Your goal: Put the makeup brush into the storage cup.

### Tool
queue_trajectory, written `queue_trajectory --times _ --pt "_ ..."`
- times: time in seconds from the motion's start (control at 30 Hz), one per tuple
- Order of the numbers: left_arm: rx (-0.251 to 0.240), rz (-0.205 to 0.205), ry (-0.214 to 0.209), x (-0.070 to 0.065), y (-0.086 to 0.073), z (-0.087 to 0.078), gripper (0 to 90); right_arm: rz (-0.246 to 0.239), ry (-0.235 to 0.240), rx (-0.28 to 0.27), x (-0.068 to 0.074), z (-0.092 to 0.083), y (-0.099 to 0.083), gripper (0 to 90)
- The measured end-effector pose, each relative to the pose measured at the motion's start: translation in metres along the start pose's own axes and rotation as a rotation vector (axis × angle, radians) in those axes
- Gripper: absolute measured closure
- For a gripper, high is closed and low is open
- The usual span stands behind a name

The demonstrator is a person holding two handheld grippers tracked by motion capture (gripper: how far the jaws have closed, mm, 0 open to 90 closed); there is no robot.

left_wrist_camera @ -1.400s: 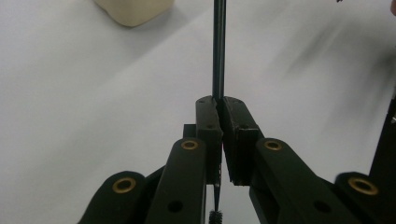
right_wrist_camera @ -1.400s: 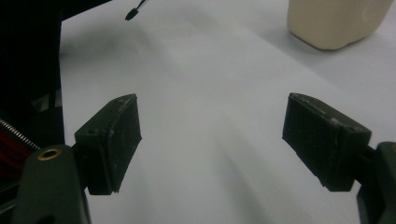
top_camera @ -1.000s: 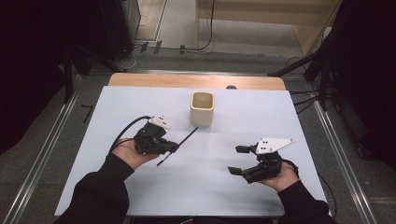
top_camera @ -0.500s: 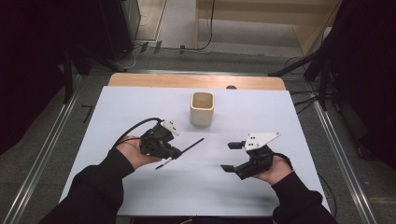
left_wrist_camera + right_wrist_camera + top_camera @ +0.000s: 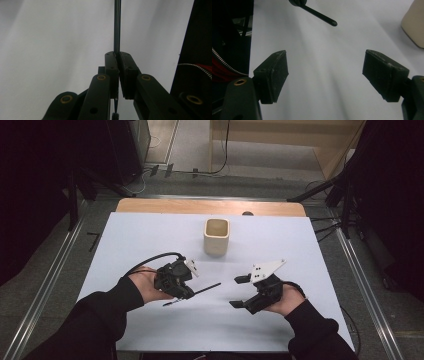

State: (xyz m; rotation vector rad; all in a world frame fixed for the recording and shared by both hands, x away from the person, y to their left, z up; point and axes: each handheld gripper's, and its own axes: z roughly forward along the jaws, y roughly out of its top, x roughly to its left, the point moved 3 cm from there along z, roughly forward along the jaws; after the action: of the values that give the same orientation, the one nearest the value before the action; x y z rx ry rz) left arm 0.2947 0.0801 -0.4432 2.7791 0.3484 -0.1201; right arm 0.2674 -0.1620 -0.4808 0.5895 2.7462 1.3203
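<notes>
The left claw is clamped on a thin black rod pointing toward the wide-open, empty right claw above the tabletop, which should close squarely on the rod's free end.

a lab: white test table, metal rails, floor cables.

Bright, evenly lit table, dark surroundings, soft close-up gripper views
</notes>
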Motion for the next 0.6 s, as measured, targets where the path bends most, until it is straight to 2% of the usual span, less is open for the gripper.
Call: queue_trajectory --times 0.1,0.27,0.33,0.47,0.6 --pt "0.006 0.006 0.000 -0.001 0.002 0.000 86.4 -0.004 0.008 0.010 0.000 0.002 0.001 22.0" --pt "0.047 0.067 0.018 -0.001 0.007 -0.001 86.3 -0.039 0.021 0.032 0.000 0.009 0.007 22.6" --pt "0.074 0.087 0.016 -0.001 0.009 -0.001 86.4 -0.036 0.023 0.036 0.001 0.010 0.007 22.7" --pt "0.111 0.124 0.009 -0.003 0.011 0.002 86.4 -0.061 0.036 0.055 0.001 0.017 0.012 25.0" --pt "0.126 0.143 -0.004 -0.005 0.012 0.004 86.3 -0.069 0.047 0.069 0.001 0.021 0.015 26.6"
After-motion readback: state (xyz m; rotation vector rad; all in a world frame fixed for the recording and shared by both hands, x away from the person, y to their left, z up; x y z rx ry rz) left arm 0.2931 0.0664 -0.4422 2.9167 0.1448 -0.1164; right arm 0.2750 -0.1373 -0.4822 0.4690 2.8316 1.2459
